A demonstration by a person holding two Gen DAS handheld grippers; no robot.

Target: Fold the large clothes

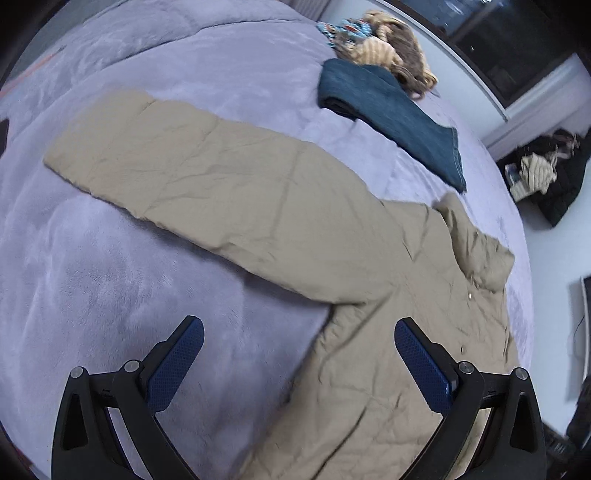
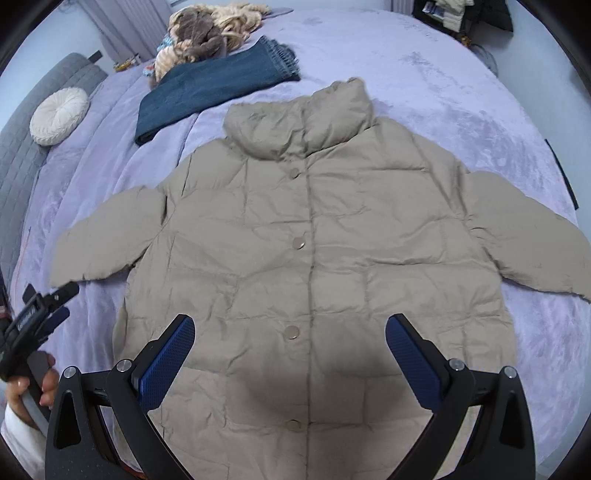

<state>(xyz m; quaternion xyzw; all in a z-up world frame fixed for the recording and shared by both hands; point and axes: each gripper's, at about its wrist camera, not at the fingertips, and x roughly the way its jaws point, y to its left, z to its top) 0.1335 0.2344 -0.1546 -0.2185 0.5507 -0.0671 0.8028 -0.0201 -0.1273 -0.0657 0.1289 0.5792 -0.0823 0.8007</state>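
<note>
A beige puffer jacket lies flat, front up and buttoned, on a lavender bed cover, collar away from me, both sleeves spread out. In the left wrist view the jacket shows its left sleeve stretched up-left. My left gripper is open and empty, above the armpit area beside the jacket's left side; it also shows in the right wrist view at the far left, below the sleeve cuff. My right gripper is open and empty over the jacket's lower front.
Folded dark blue jeans lie beyond the jacket's left shoulder, with a heap of brown and tan clothes behind them. A white round cushion rests against the grey headboard. More clothes lie off the bed.
</note>
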